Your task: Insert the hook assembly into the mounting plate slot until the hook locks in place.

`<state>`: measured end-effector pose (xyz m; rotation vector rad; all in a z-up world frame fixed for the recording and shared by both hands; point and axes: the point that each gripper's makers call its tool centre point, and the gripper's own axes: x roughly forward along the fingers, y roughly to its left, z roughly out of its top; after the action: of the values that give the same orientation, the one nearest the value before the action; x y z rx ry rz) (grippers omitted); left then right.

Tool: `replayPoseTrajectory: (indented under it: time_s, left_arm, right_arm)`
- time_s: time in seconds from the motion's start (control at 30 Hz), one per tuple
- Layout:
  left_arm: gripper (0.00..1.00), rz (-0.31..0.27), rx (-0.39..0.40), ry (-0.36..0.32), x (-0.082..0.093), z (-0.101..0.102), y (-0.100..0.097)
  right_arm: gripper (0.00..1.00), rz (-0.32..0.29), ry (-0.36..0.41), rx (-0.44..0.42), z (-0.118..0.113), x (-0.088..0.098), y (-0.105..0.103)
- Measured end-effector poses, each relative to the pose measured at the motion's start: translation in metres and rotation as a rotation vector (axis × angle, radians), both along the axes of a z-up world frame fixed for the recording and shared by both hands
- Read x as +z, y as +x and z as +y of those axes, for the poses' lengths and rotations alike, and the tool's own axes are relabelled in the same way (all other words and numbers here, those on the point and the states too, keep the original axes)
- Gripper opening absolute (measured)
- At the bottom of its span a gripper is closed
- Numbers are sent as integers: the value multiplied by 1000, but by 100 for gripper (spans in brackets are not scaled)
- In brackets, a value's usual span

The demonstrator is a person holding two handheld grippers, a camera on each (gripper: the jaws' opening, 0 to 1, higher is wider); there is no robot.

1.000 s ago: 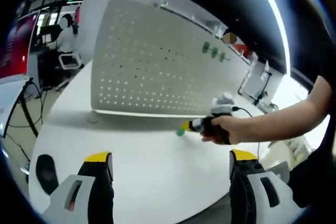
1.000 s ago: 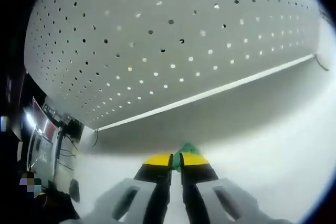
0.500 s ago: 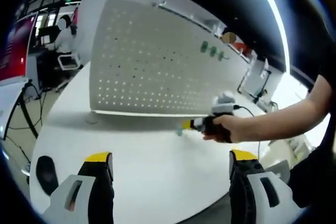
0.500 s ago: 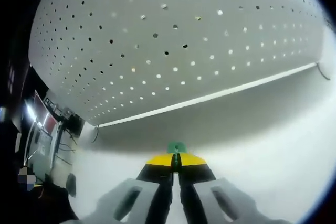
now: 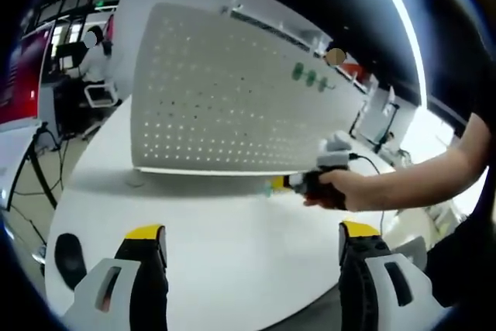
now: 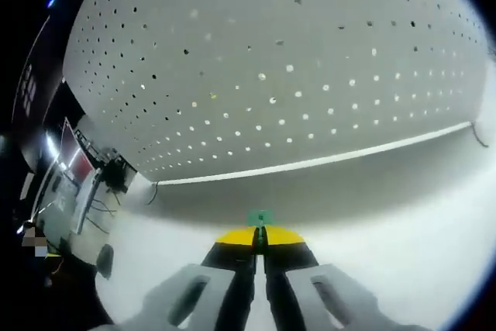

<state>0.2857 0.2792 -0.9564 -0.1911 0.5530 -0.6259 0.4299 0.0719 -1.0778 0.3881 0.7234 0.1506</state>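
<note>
No legible writing, small green hook pinched at the yellow tips of the right tongs over the white surface near the white perforated mounting plate, three green hooks already on it, left tongs spread apart, holding nothing

No text, label, brand or number can be read on anything here

White perforated pegboard; green hook; yellow-tipped black tongs; white table.
</note>
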Motion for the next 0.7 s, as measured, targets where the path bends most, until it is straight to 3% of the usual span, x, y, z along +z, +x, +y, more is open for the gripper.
replayPoseTrajectory:
  time_s: [0.3, 0.53, 0.7]
  left_arm:
    - [93, -16, -4, 13, 6, -1, 3]
    - [91, -25, -10, 23, 10, -7, 10]
    - [87, -21, -18, 30, 11, -13, 16]
  right_arm:
    - [0, -96, -15, 73, 7, 39, -2]
    - [0, -216, -12, 187, 30, 88, -7]
    - [0, -278, 52, 249, 54, 126, -23]
